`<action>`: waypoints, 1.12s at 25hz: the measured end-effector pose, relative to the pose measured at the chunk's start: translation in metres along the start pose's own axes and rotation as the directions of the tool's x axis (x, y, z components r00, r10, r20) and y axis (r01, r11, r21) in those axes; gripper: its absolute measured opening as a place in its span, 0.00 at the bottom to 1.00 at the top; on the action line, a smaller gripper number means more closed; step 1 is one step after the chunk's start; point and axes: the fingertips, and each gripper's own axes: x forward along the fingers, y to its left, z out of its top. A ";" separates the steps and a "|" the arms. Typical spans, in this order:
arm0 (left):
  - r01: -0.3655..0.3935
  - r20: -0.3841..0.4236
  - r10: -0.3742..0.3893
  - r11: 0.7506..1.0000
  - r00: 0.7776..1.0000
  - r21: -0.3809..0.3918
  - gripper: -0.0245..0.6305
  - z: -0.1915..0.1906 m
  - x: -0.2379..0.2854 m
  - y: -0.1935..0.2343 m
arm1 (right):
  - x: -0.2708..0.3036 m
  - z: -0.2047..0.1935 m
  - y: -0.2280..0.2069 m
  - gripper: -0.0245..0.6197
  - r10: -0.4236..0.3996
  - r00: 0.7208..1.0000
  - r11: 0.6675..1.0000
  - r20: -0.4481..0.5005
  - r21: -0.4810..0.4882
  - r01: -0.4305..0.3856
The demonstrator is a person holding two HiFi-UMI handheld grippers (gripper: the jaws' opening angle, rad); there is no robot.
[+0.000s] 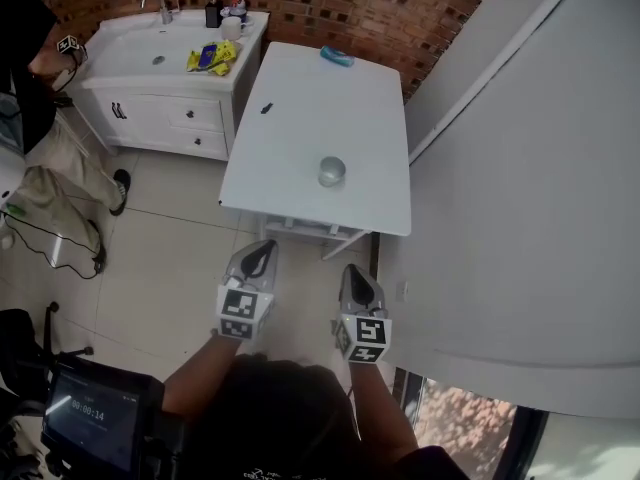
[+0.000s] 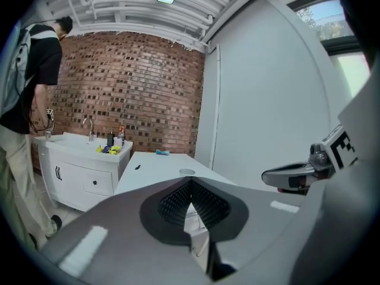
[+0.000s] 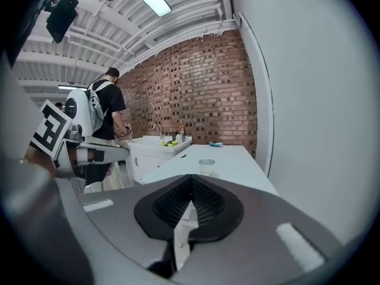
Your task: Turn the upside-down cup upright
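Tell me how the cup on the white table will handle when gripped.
The cup looks small and clear, so probably light, with smooth walls that may slip in jaws. It sits squat on the table, so a push would likely slide it, not tip it. Knocked over, it could roll.

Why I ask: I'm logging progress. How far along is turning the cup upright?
Nothing looks done: the cup sits by the near edge of the white table, touched by neither claw. In hand: nothing; the left claw and right claw are both shut and empty, held short of the table. Left: reach in, grip the cup, turn it over, set it down.
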 end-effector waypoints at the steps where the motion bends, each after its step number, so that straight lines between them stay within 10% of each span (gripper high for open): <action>1: -0.002 0.002 0.002 1.000 1.000 0.005 0.04 0.001 -0.002 -0.007 | -0.006 -0.001 -0.005 0.06 -0.004 1.000 1.000 0.005 0.002 0.004; 14: -0.027 -0.005 0.028 0.997 1.000 0.076 0.04 -0.013 -0.051 -0.134 | -0.092 -0.028 -0.038 0.06 0.092 0.995 0.996 0.044 0.001 -0.092; 28: -0.076 -0.060 0.079 0.996 0.995 0.052 0.04 -0.056 -0.129 -0.171 | -0.162 -0.067 -0.022 0.06 0.111 0.993 0.994 0.039 -0.020 -0.110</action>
